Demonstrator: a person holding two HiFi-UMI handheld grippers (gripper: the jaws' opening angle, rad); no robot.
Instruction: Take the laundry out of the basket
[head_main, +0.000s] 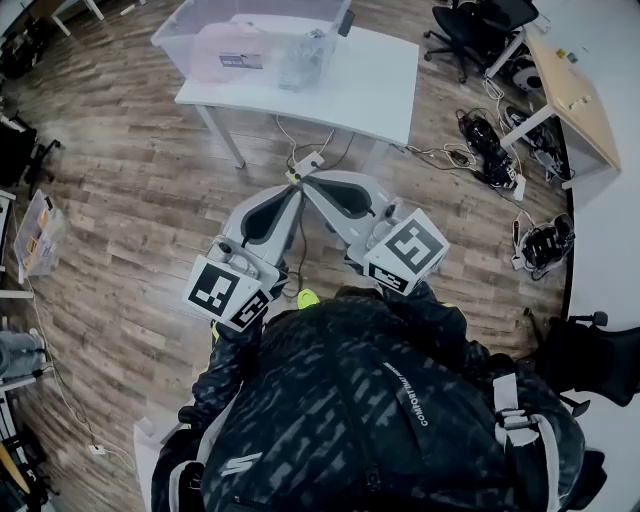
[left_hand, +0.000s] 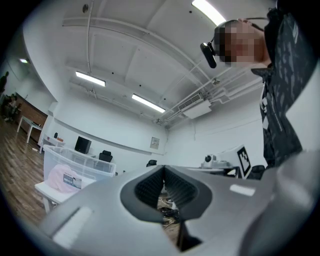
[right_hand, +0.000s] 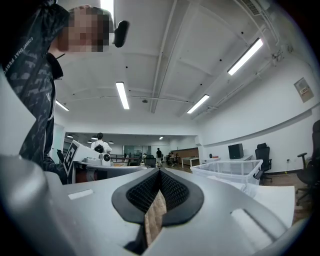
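Nearest you, your left hand-held gripper (head_main: 293, 192) and right hand-held gripper (head_main: 314, 186) are both fully closed with nothing between their jaws. Their tips almost meet (both are above the wooden floor (head_main: 130, 180)), on your side of the table (head_main: 385, 90) and well apart from it. On the table's left part stands the clear basket (head_main: 250, 30), with the pink laundry (head_main: 222, 52) lying inside. Right of the table, cables (head_main: 490, 150) sprawl on the floor; beyond its right corner sits a black chair (head_main: 480, 25).
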